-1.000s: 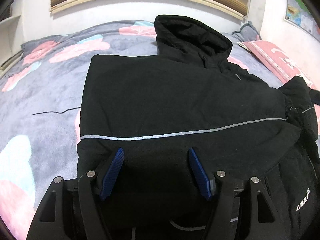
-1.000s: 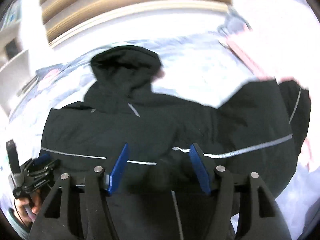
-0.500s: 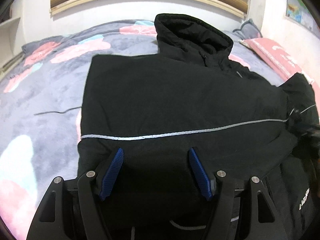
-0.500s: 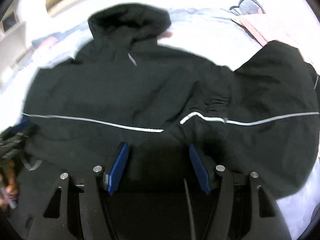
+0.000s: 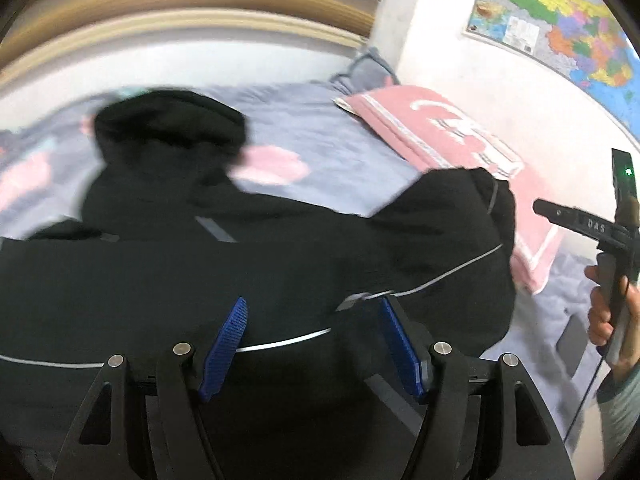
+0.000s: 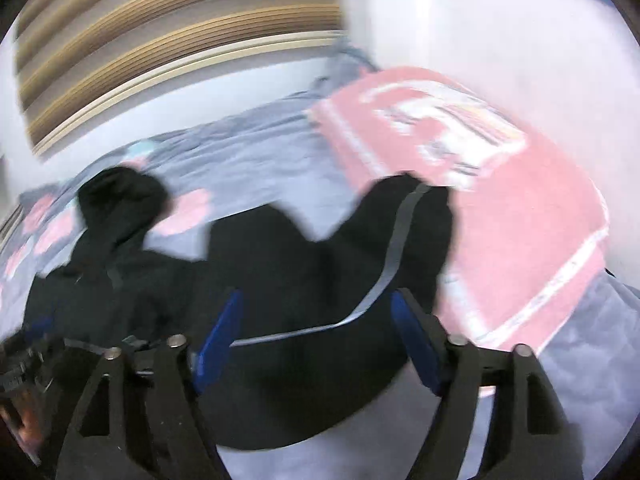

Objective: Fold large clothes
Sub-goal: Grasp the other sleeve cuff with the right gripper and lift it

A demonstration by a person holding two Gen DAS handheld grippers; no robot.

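Note:
A large black hooded jacket [image 5: 168,280] with a thin reflective stripe lies spread on the bed, hood [image 5: 168,128] toward the headboard. Its right sleeve [image 5: 452,240] lies out to the right beside a pink pillow. The jacket also shows in the right wrist view [image 6: 280,288], blurred. My left gripper [image 5: 312,340] is open and empty just above the jacket's lower body. My right gripper [image 6: 316,336] is open and empty above the right sleeve [image 6: 400,240]. The right gripper's handle [image 5: 592,232] shows at the right edge of the left wrist view.
The bed has a grey blanket [image 5: 320,132] with pink and blue patches. A pink pillow [image 5: 452,136] lies at the right next to the white wall; it also shows in the right wrist view [image 6: 500,200]. A coloured map [image 5: 560,12] hangs on the wall.
Both cameras have swung to the right, toward the pillow and the jacket's right sleeve. Both grippers stay open and empty. The jacket lies as before.

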